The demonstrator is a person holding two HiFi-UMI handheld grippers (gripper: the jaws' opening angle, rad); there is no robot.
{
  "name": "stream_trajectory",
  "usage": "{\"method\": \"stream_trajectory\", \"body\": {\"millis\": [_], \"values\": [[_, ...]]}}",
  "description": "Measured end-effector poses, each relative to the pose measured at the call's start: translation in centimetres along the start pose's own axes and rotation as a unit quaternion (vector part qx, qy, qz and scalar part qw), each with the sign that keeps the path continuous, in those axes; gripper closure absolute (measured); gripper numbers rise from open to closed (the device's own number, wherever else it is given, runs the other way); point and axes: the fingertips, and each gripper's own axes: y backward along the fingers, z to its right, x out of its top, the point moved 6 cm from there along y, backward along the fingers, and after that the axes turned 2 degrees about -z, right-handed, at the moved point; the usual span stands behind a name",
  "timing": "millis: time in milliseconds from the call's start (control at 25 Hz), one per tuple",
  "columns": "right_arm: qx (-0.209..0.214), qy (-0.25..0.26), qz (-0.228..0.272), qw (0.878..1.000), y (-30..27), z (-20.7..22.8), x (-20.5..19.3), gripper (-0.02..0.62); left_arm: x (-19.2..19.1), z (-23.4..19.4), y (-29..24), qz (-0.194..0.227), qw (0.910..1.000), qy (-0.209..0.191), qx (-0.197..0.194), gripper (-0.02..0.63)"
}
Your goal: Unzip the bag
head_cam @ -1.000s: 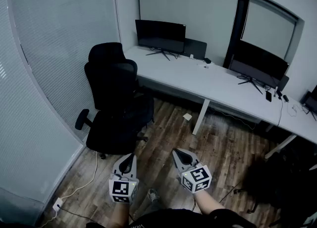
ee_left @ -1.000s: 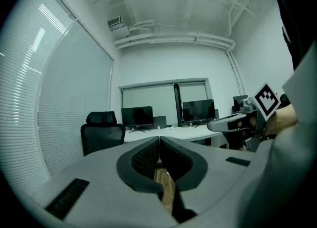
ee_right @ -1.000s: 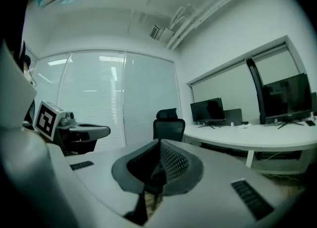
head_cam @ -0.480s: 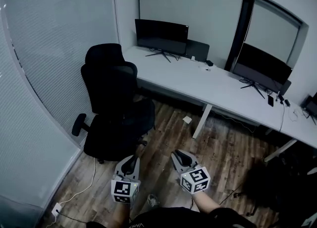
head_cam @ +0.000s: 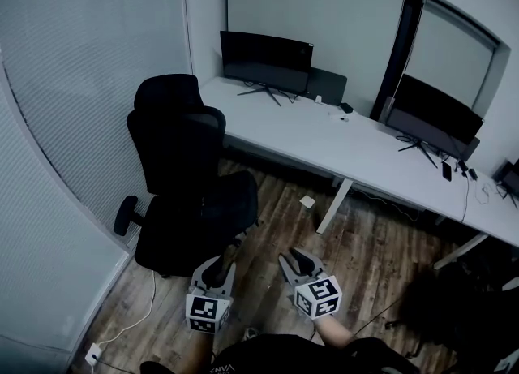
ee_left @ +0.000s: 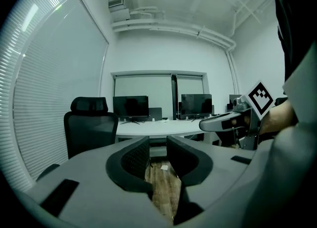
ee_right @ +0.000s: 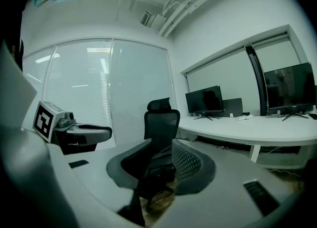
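Trouble could come from reaching blind: left gripper (head_cam: 216,268) and right gripper (head_cam: 294,261) are opening empty, no bag clearly visible.

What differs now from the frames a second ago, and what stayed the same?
The jaws of both grippers, together a second ago, are opening: the left gripper and the right gripper each show a gap with nothing in it. Nothing was grasped or released. In the head view both sit slightly nearer the black chair. Chair, white desk and monitors stand as before.
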Motion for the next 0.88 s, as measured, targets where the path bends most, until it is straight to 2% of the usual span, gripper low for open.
{"method": "stream_trajectory", "body": {"millis": [200, 480, 880], "values": [[-0.011, -0.003, -0.014, 1.0, -2.3, 0.7, -0.6, 0.489, -0.4, -1.6, -1.8, -0.024, 0.9996, -0.003, -0.017, 0.479], [-0.015, -0.006, -0.036, 0.999, -5.4, 2.8, -1.4, 0.483, -1.4, -3.3, -5.2, -0.029, 0.9993, -0.007, -0.023, 0.468], [0.02, 0.015, -0.092, 0.995, -12.5, 7.4, -2.6, 0.437, -2.5, -5.3, -10.6, -0.053, 0.9985, -0.016, -0.005, 0.415]]}}
